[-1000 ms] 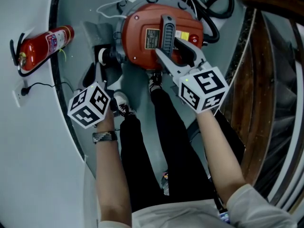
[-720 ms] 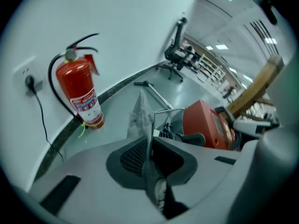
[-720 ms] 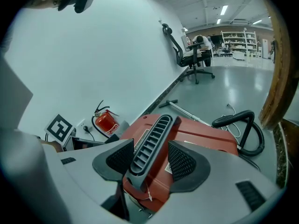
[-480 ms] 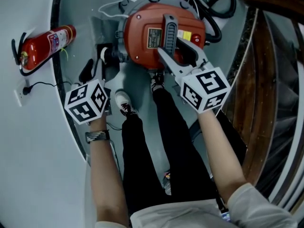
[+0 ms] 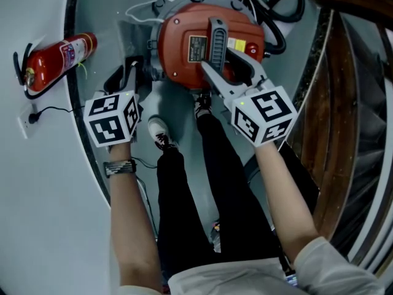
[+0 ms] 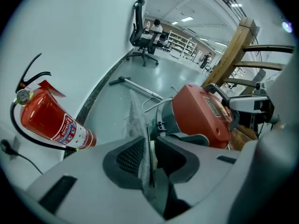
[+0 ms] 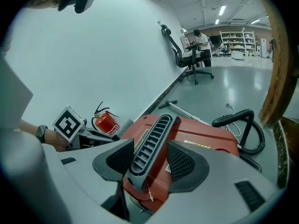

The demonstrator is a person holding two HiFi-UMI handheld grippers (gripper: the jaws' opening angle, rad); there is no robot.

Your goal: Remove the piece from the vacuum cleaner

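Observation:
The red vacuum cleaner (image 5: 184, 42) lies on the floor at the top centre, also seen as a red body (image 6: 201, 115). My right gripper (image 5: 224, 66) is shut on its grey ribbed handle (image 7: 152, 143), a pad on each side. My left gripper (image 5: 123, 78) hangs just left of the vacuum's side port (image 6: 161, 124). Its jaws are closing, still a little apart. In the left gripper view (image 6: 149, 157), the edge of a thin translucent sheet (image 6: 138, 120) stands in the gap, and the pads do not press on it.
A red fire extinguisher (image 5: 58, 57) lies by the wall at the left, near a wall socket with a cable (image 5: 27, 117). A black hose (image 5: 276, 17) coils behind the vacuum. Wooden framework (image 5: 331, 103) stands on the right. The person's shoes (image 5: 159, 134) are just below the vacuum.
My left gripper has drawn back from the black fitting at the vacuum's left side, shifted up and left, and its jaws have come apart. The right gripper has stayed on the handle.

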